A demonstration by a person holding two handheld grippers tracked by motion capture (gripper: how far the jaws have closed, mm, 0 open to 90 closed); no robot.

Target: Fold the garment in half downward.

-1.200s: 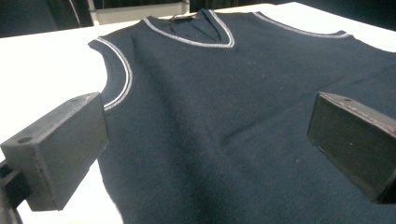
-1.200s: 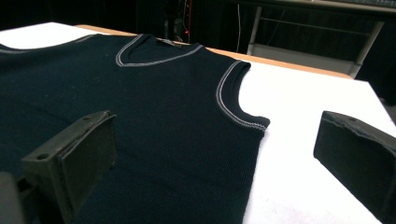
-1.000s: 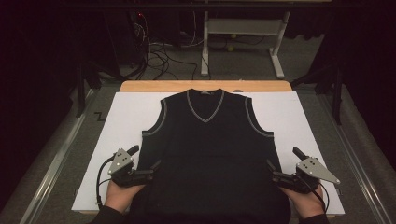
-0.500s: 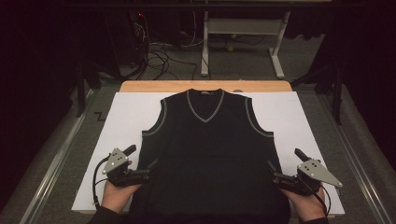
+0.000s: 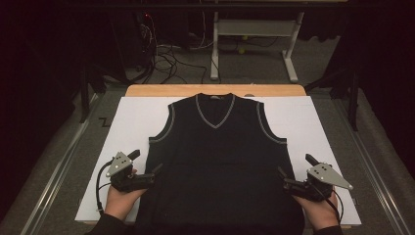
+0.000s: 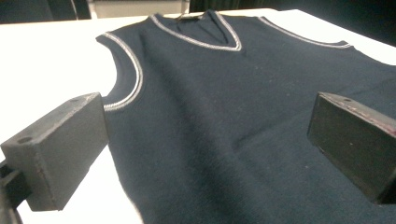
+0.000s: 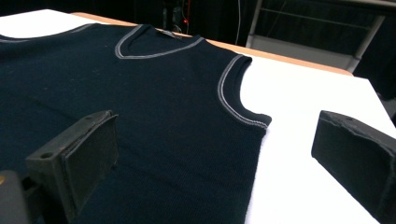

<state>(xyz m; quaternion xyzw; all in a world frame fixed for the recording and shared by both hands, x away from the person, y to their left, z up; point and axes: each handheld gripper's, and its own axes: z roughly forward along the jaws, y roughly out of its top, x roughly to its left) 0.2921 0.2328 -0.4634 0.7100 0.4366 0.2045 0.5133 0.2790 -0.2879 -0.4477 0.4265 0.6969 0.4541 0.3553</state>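
Dark sleeveless vest [image 5: 220, 161] flat on white sheet [image 5: 313, 127], left gripper [image 5: 155, 171] and right gripper [image 5: 281, 177] wide open, empty, at its side edges.

Left gripper [image 6: 208, 149] hovers with jaws wide apart, the vest [image 6: 243, 116] spread flat just ahead between them, its armhole edge beside the left jaw, white sheet [image 6: 51, 60] beyond.

bare white sheet [image 5: 127, 122] either side of vest [image 5: 218, 166], nothing blocking passage

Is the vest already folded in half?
No, the vest lies flat and fully spread on the white sheet, with its V-neck and both armholes showing.
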